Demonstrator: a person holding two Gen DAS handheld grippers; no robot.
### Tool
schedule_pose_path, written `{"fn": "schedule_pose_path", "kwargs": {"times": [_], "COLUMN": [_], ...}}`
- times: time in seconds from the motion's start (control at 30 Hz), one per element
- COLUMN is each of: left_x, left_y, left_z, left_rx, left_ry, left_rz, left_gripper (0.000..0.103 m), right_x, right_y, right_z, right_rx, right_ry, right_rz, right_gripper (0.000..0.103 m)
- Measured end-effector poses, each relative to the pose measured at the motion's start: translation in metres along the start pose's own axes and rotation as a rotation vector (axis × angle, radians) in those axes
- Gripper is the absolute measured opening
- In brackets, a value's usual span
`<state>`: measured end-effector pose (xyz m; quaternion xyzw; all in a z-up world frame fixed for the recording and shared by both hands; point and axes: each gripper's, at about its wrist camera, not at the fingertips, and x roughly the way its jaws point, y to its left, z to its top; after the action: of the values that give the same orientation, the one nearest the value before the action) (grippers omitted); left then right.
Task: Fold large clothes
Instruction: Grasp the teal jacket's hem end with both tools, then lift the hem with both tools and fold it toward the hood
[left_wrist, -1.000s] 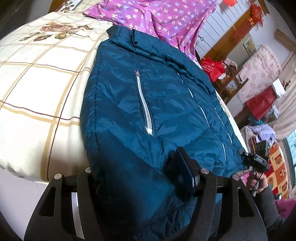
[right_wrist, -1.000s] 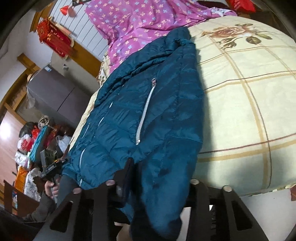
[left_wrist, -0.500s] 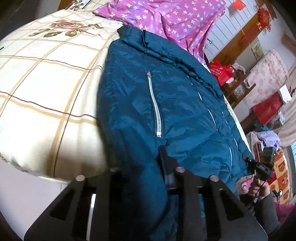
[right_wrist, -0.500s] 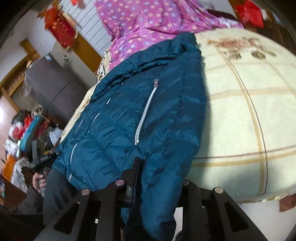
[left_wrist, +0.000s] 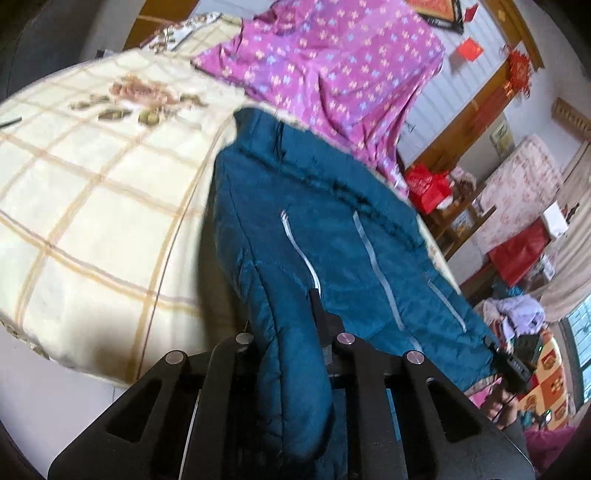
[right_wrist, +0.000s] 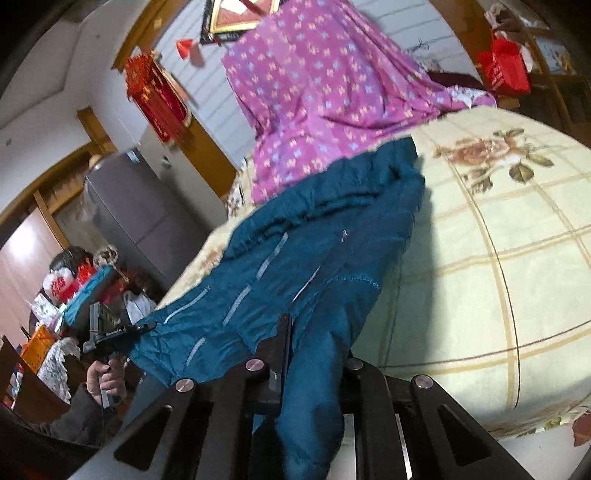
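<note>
A teal quilted jacket (left_wrist: 332, 229) with silver zips lies lengthwise on the cream checked bed cover (left_wrist: 92, 184), its collar at the far end. My left gripper (left_wrist: 288, 317) is closing its jaws on the near left hem corner; the fabric bunches between the pads and hangs down over them. My right gripper (right_wrist: 314, 339) does the same at the near right corner of the jacket (right_wrist: 314, 236), jaws closing with a fold pinched between them. Both corners are raised off the bed. Each view shows the other gripper, the right one (left_wrist: 489, 339) and the left one (right_wrist: 151, 325), at the far hem corner.
A purple flowered sheet (left_wrist: 332, 74) is heaped at the head of the bed, beyond the collar. The bed cover (right_wrist: 498, 258) stretches wide on the right. A grey fridge (right_wrist: 140, 221), red bags (left_wrist: 428, 184) and cluttered shelves stand beside the bed.
Both grippers went from wide open around the hem to pinched on it. They then rose, lifting the near corners, so the jacket's lower part now hangs from the jaws.
</note>
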<state>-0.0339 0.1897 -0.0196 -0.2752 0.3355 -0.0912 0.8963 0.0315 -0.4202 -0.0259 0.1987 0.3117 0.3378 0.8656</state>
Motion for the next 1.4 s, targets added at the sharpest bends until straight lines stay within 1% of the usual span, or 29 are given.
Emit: {"fn": "schedule_pose_path", "kwargs": {"times": [0.07, 0.17, 0.6, 0.73, 0.8, 0.93, 1.13, 1.23, 1.33, 1.4], "left_x": [-0.013, -0.032, -0.095, -0.106, -0.107, -0.102, -0.095, -0.093, -0.091, -0.089], "left_y": [-0.004, -0.009, -0.027, -0.032, -0.033, -0.032, -0.028, -0.025, -0.027, -0.023], "left_z": [0.008, 0.018, 0.033, 0.036, 0.036, 0.034, 0.031, 0.027, 0.021, 0.015], "left_rx": [0.002, 0.005, 0.024, 0.037, 0.045, 0.042, 0.035, 0.042, 0.068, 0.070], "left_ry": [-0.037, -0.085, -0.199, -0.215, -0.215, -0.207, -0.200, -0.194, -0.176, -0.156], "left_rz": [-0.012, -0.032, -0.104, -0.114, -0.106, -0.096, -0.080, -0.066, -0.023, -0.021], "left_gripper": [0.011, 0.010, 0.010, 0.010, 0.010, 0.010, 0.010, 0.010, 0.010, 0.010], "right_x": [-0.008, -0.020, -0.074, -0.084, -0.085, -0.081, -0.074, -0.074, -0.073, -0.073], "right_y": [0.009, 0.022, 0.064, 0.069, 0.071, 0.066, 0.065, 0.069, 0.079, 0.084], "right_z": [0.003, 0.007, 0.018, 0.022, 0.022, 0.018, 0.020, 0.020, 0.018, 0.015], "right_rx": [-0.012, -0.031, -0.047, -0.048, -0.060, -0.043, -0.051, -0.056, -0.082, -0.095], "right_ry": [-0.036, -0.075, -0.184, -0.204, -0.203, -0.189, -0.182, -0.188, -0.178, -0.164], "right_rz": [0.018, 0.018, 0.083, 0.100, 0.086, 0.064, 0.047, 0.038, 0.004, -0.016], "right_gripper": [0.011, 0.011, 0.011, 0.011, 0.011, 0.011, 0.011, 0.011, 0.011, 0.011]}}
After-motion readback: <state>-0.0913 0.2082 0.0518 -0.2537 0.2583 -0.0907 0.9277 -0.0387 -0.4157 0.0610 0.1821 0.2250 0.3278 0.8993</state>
